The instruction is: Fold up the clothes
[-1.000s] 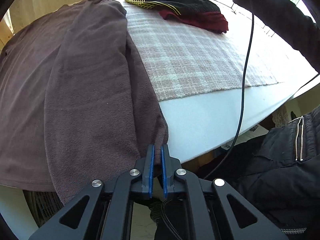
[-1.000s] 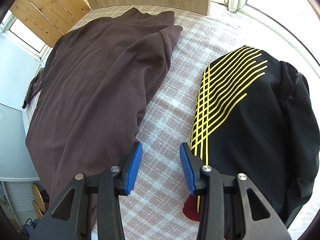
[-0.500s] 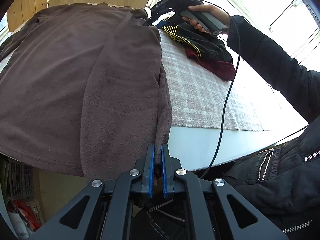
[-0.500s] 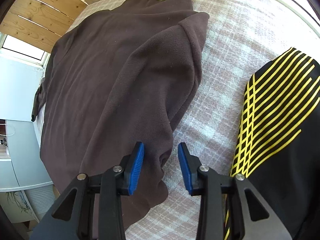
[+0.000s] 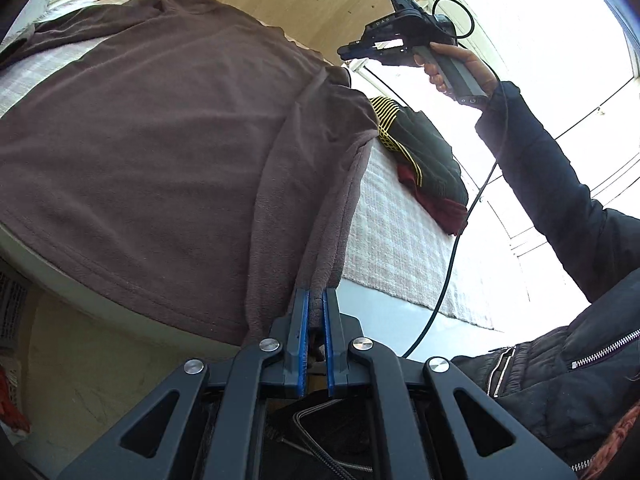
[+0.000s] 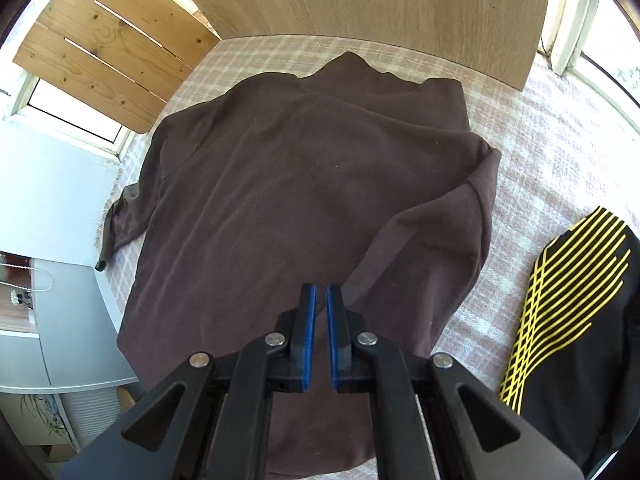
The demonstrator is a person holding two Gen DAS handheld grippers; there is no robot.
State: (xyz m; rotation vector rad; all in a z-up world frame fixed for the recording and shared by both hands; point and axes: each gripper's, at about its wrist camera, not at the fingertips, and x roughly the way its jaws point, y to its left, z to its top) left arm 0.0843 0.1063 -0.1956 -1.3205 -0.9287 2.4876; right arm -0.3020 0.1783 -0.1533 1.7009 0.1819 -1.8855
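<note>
A table (image 5: 404,322) stands against pale wood panels, with bright windows behind; a checked, woven pink-and-white cloth (image 6: 540,148) covers most of its top, leaving a smooth grey strip bare at the near edge.

The brown sweater (image 6: 304,200) lies spread flat on the cloth, neck toward the wood panel, its hem hanging over the table's near edge. One sleeve is folded in over the body; the other trails off the cloth's far side. The fabric is soft, matte fleece with a fine nap, and a stitched hem runs along the bottom.

The left tongs (image 5: 315,300) are closed on a fold of the sweater at its hem corner: the blue pads pinch a ridge of fleece that rises straight from them toward the shoulder. The right tongs (image 6: 321,300) hover above the sweater's lower middle, pointing down at it, blue pads nearly together with only a thin gap and nothing between them. In the left view they are held high over the table in a hand (image 5: 456,68), cable trailing down.

Beside the sweater, apart from it, lies a folded black garment (image 6: 580,340) with yellow stripes, smoother and slightly glossy, dark red fabric (image 5: 436,208) showing beneath it.
</note>
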